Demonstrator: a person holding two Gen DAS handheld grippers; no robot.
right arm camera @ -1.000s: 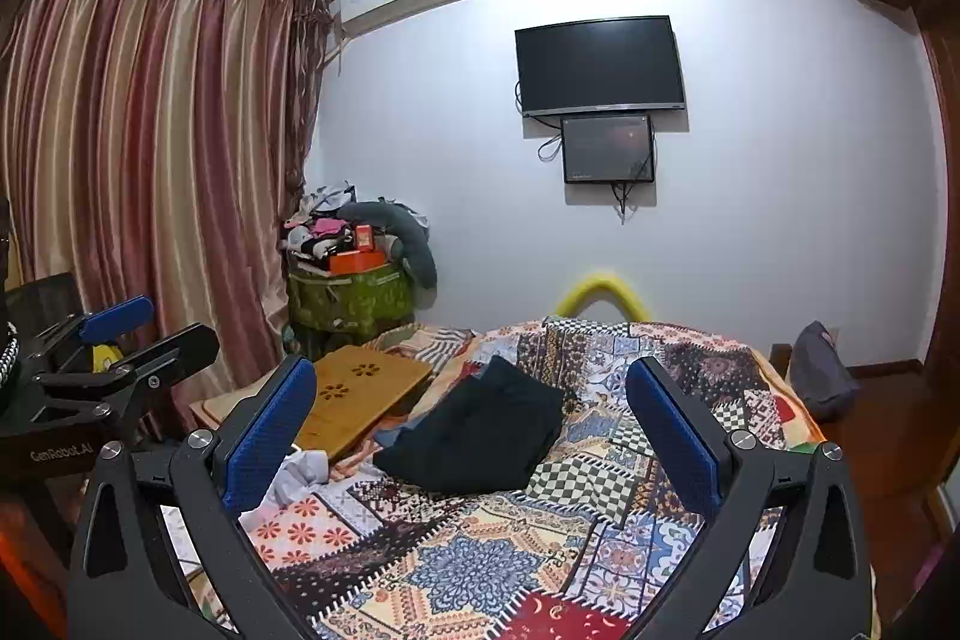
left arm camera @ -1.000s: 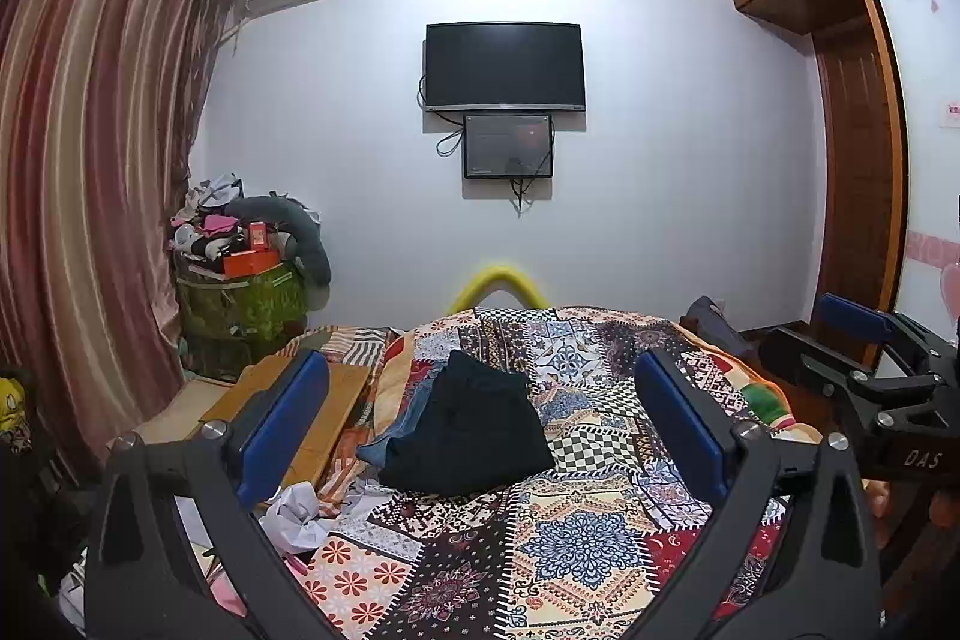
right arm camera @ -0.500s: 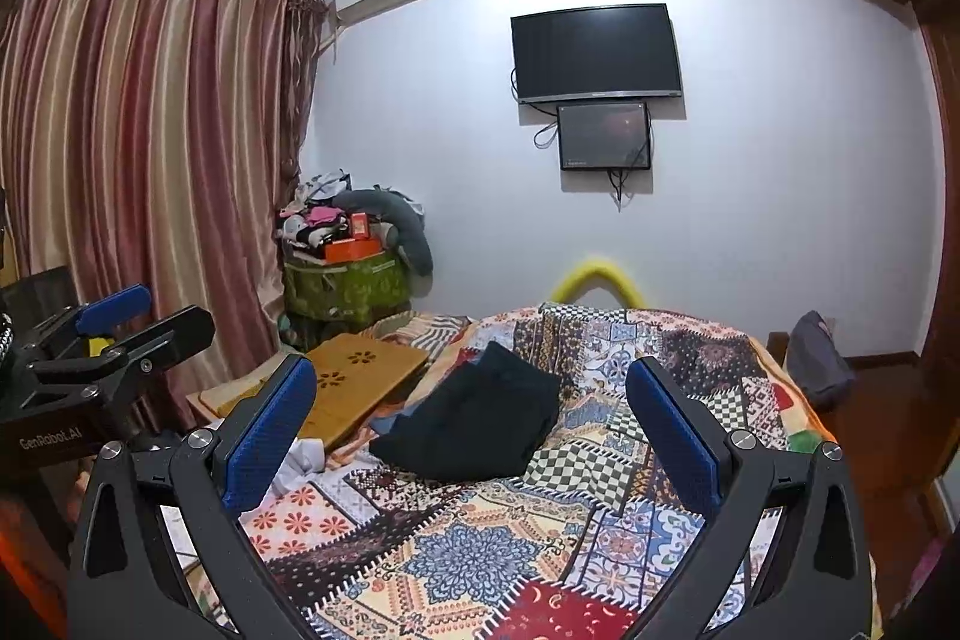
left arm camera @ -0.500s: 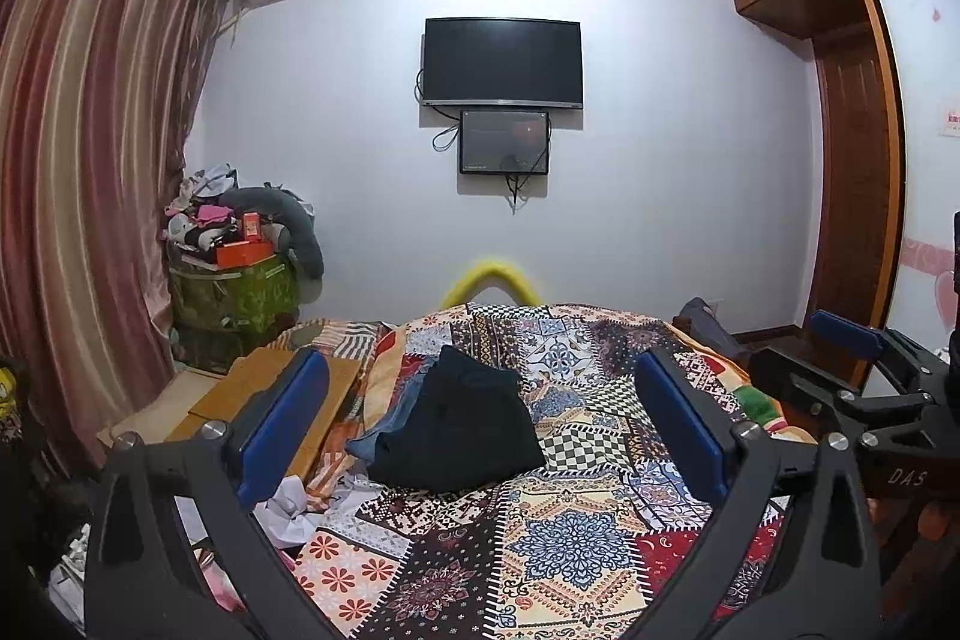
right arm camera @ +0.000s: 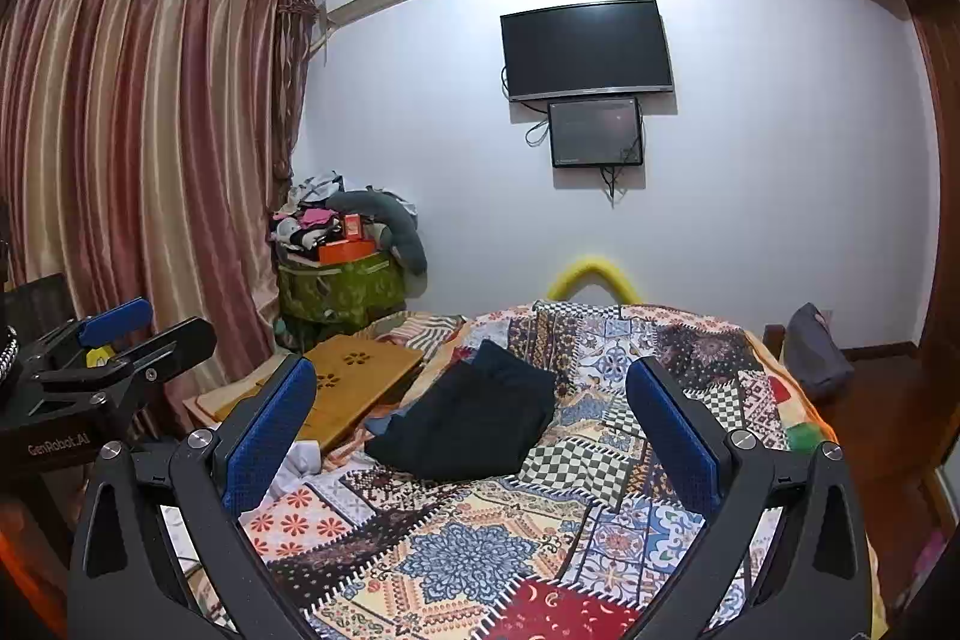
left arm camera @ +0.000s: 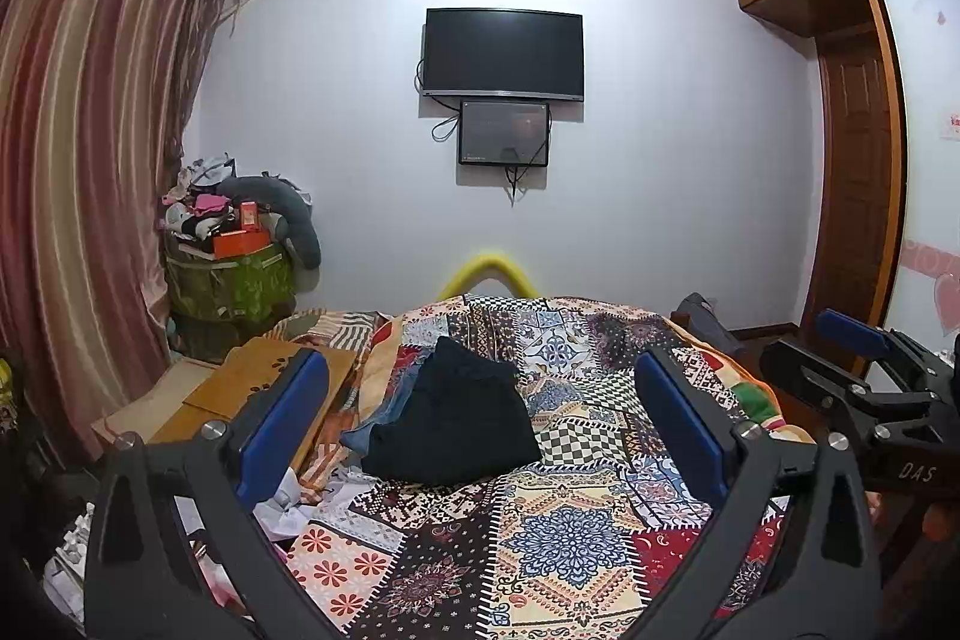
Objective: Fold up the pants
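Dark pants lie in a folded heap on the patchwork bedspread, a bit of blue denim showing under their left edge. My left gripper hangs above the near end of the bed, well short of the pants, open and holding nothing. In the right wrist view the same pants rest left of centre on the bedspread. The right gripper is open too, and empty. Each gripper shows in the other's view: the right gripper at the far right, the left gripper at the far left.
A wooden lap tray and white crumpled paper sit left of the pants. A green hamper piled with clothes stands by the curtain. On the far wall hangs a TV. Right side: a wardrobe and a grey bag.
Both views have shifted slightly; the bed and pants sit a little lower and closer in frame than a second ago. Both grippers stay open. The pants have not moved.
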